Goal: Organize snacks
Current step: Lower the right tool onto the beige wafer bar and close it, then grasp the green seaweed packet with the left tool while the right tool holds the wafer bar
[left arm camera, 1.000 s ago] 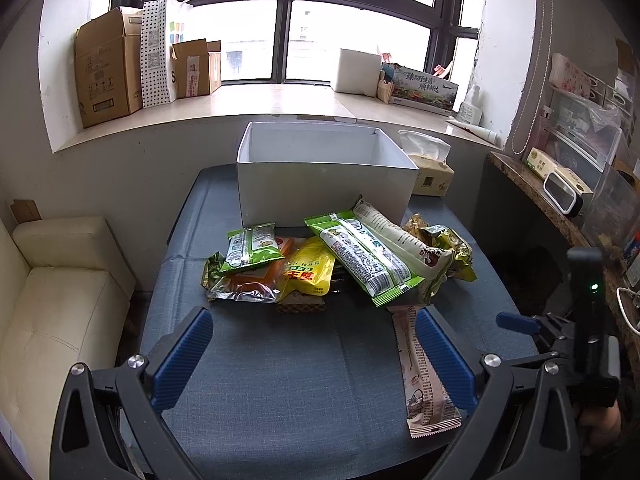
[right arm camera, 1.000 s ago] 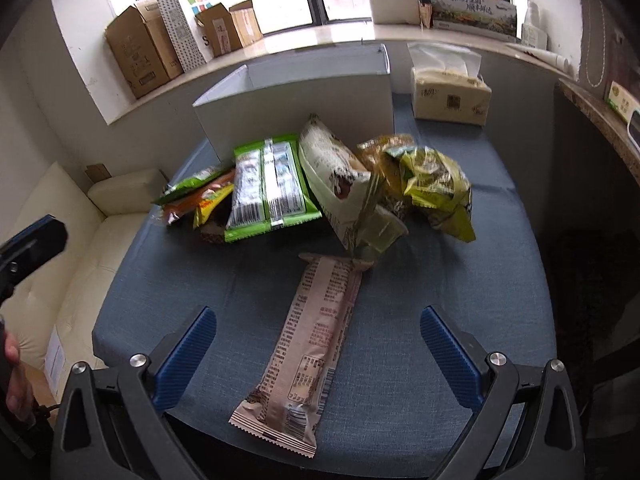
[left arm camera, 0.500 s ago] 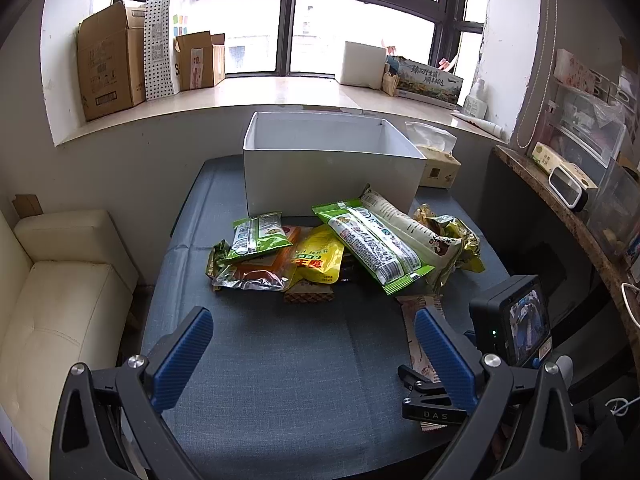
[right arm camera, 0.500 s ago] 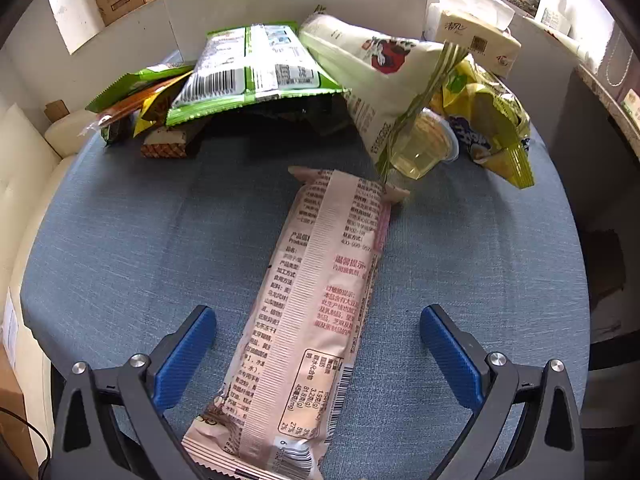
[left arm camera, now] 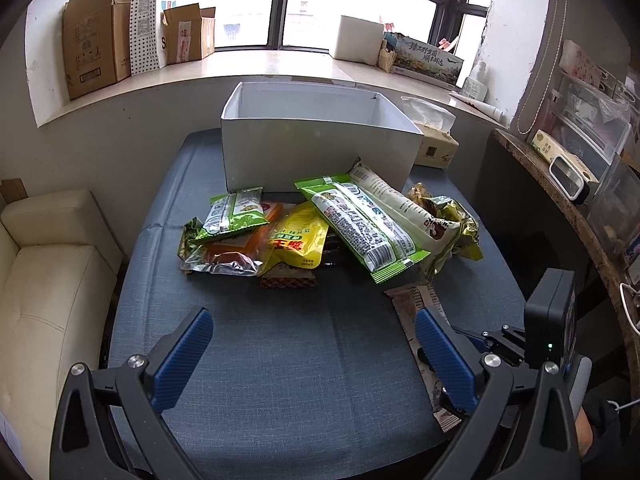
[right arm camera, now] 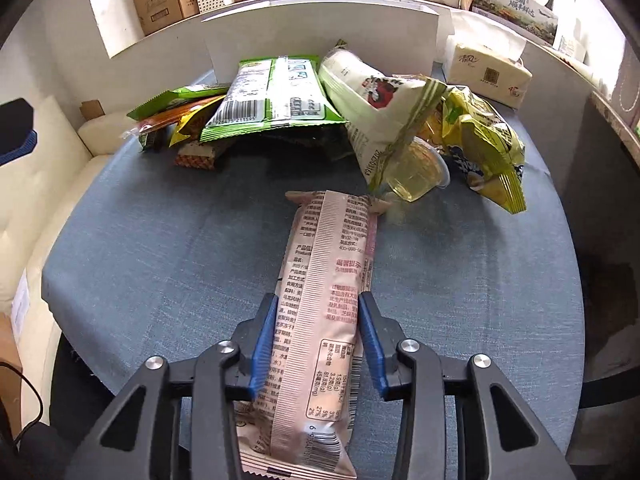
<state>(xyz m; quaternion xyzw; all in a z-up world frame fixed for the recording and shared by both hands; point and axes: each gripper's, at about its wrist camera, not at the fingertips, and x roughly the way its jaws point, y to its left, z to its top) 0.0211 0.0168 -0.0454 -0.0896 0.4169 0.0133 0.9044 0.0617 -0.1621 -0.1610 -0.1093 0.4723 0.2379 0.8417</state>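
A long pink snack packet (right arm camera: 332, 248) lies lengthwise on the blue tablecloth (right arm camera: 180, 260) near the table's front edge. My right gripper (right arm camera: 318, 300) straddles its near half, jaws closing, and both blue pads touch the packet's sides. In the left wrist view the same packet (left arm camera: 414, 300) shows at the right, partly behind my finger. My left gripper (left arm camera: 312, 320) hovers open over bare cloth, holding nothing. Behind lies a heap of snacks: a green pack (left arm camera: 360, 228), a yellow pouch (left arm camera: 298, 244), a white bag (right arm camera: 372, 96). An open white box (left arm camera: 320, 152) stands behind the heap.
A tissue box (left arm camera: 434, 148) sits right of the white box. A cream sofa (left arm camera: 52, 272) borders the table's left side and a cluttered counter (left arm camera: 560, 200) its right. Cardboard boxes (left arm camera: 96, 56) line the windowsill. A clear jelly cup (right arm camera: 416, 172) rests by the packet's far end.
My right gripper has come down over the pink packet and its jaws have swung in from wide open to the packet's sides. The left gripper has sunk slightly, still open.
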